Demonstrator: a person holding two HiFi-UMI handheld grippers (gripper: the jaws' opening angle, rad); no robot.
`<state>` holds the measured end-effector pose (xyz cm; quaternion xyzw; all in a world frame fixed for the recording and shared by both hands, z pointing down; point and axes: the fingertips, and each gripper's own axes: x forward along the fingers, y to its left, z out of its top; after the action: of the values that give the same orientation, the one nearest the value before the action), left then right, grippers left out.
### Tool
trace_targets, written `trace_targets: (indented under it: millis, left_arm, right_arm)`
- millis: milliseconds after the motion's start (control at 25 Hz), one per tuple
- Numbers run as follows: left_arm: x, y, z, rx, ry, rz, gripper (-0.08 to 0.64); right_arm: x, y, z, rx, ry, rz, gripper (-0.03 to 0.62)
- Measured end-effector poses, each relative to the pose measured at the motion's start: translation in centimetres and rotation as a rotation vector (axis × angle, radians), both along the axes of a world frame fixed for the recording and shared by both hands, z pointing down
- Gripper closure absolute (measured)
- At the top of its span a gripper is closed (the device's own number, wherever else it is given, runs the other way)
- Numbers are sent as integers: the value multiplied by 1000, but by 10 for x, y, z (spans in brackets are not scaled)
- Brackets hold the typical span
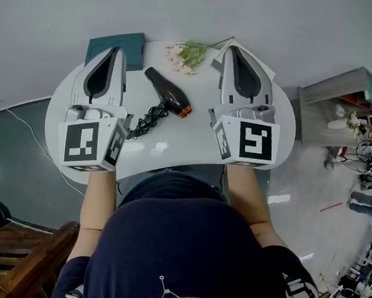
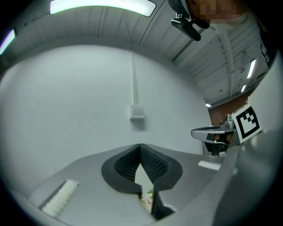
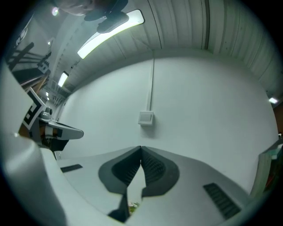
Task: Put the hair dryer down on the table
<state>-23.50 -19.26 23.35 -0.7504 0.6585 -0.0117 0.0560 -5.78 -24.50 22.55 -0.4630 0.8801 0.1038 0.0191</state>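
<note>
Hair dryer [image 1: 168, 97]: lies on its side on the white table [image 1: 172, 153], between the two claws and below them, touching neither. Its orange-trimmed end faces the right claw [image 1: 233, 50]. Its coiled cord [image 1: 146, 117] is bunched on the side of the left claw [image 1: 119, 51], near that claw's marker cube.

Left claw: ribbed pads [image 2: 152, 163] pressed together at the tips, nothing pinched; it looks level at a bare wall. Right claw: the same, tips together and empty, aimed at the same wall.

Other items: a sprig of flowers [image 1: 188, 53] lies on the table between the two claw tips. A teal box [image 1: 134, 44] sits partly under the left claw's tip.

Judgement: the dryer is already down and released, so the placing looks finished. What remains is a clean exit.

To do it well:
- Keep both claws high and apart, so neither one dips back onto the dryer.
- Watch the cord loops on the left claw's side, since a snag there would drag the dryer.
- Check that the body rests flat and is not rocking on its handle.
</note>
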Motion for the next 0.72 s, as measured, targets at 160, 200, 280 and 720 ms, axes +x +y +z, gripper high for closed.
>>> trace_targets:
  millis: [160, 200, 280, 720]
  left_arm:
    - [10, 7, -25, 22, -45, -11, 549]
    - [14, 8, -27, 22, -53, -13, 549]
    - [23, 8, -27, 9, -50, -21, 549]
    - [35, 5, -26, -17, -57, -32, 549]
  right_arm:
    - [11, 5, -24, 57, 16, 6, 581]
    - [14, 5, -25, 57, 14, 3, 581]
    - [21, 4, -22, 50, 13, -5, 581]
    - [27, 2, -18, 31, 12, -29, 581]
